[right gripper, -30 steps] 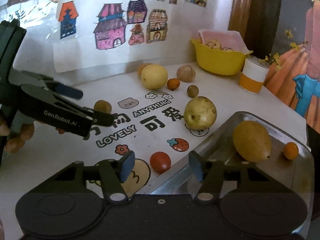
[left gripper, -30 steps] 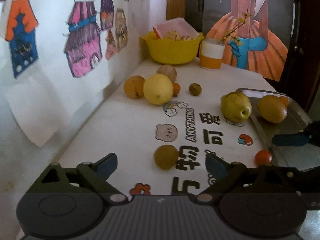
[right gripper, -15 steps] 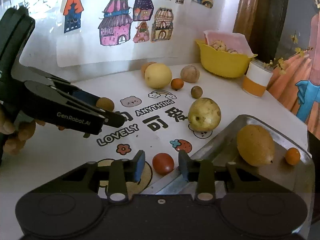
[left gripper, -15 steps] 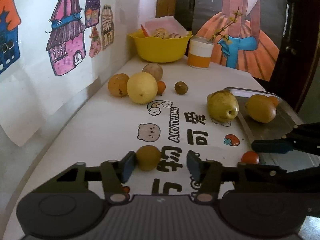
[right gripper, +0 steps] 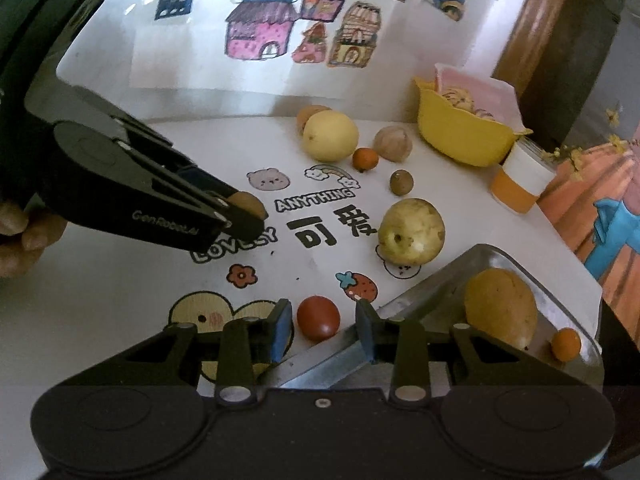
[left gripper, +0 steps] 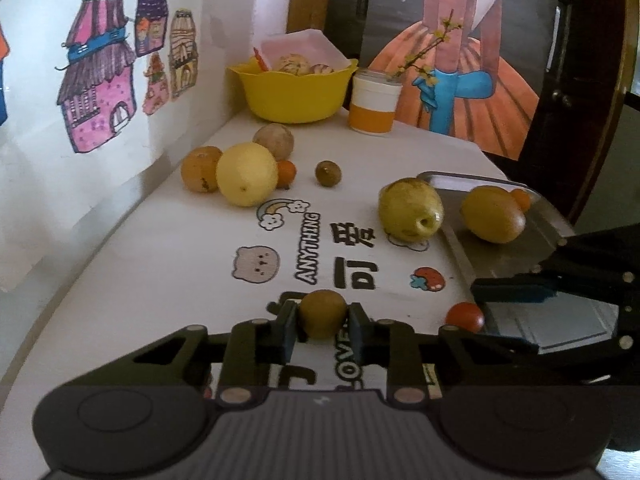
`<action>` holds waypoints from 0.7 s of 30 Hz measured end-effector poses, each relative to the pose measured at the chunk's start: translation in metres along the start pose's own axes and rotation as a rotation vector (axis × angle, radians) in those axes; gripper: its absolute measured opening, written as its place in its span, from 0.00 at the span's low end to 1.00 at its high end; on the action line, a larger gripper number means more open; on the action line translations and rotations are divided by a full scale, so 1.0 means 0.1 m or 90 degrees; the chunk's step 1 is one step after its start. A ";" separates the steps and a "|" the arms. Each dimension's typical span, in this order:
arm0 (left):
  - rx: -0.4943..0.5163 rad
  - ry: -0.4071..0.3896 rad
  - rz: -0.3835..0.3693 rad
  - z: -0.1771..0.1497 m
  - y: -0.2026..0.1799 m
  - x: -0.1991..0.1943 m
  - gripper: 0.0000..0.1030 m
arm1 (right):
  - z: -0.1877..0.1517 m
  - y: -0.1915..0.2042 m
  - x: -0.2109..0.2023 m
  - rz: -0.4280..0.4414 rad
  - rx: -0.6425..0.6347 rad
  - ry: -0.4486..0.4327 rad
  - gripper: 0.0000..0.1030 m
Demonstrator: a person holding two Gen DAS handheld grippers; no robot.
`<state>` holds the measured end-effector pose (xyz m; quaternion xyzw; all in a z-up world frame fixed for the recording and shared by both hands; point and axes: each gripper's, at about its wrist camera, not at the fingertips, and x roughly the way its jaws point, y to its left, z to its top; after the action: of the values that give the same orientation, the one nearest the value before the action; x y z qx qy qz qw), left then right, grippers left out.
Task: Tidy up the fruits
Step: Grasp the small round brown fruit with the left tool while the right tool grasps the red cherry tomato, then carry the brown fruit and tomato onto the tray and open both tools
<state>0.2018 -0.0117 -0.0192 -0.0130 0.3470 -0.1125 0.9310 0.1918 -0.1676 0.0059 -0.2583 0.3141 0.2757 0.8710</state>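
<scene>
My left gripper [left gripper: 323, 322] is shut on a small brown-yellow round fruit [left gripper: 322, 313] low over the printed tablecloth; in the right wrist view the left gripper [right gripper: 245, 220] shows that fruit [right gripper: 249, 203] at its tips. My right gripper [right gripper: 323, 330] is open, its fingers on either side of a red tomato [right gripper: 318, 317] with small gaps. The tomato [left gripper: 465, 317] lies beside the metal tray [right gripper: 420, 292]. In the tray rest a yellow-orange fruit [right gripper: 500, 308] and a tiny orange [right gripper: 566, 344].
A yellow-green pear [right gripper: 412, 231] sits by the tray's far corner. Further back lie a big yellow fruit [left gripper: 247, 174], an orange [left gripper: 199, 168], a brown round fruit [left gripper: 274, 140] and two small ones. A yellow bowl [left gripper: 294, 92] and cup [left gripper: 374, 106] stand at the back. A wall runs along the left.
My left gripper moved forward and shut on the small brown-yellow fruit. The right gripper's fingers narrowed around the red tomato and came closer to it.
</scene>
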 end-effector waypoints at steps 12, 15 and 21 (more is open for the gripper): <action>-0.025 0.009 -0.009 0.01 -0.14 0.01 0.29 | 0.08 -0.02 0.05 0.040 -0.074 0.025 0.22; -0.030 0.007 -0.010 0.00 -0.15 0.01 0.29 | 0.05 0.01 0.02 0.029 -0.073 0.008 0.22; -0.037 0.006 -0.009 -0.02 -0.15 -0.02 0.28 | -0.01 0.06 -0.08 0.016 -0.050 -0.034 0.22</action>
<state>0.1961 -0.0261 -0.0181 -0.0423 0.3542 -0.1092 0.9278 0.1819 -0.1666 0.0093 -0.2808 0.2833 0.3053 0.8647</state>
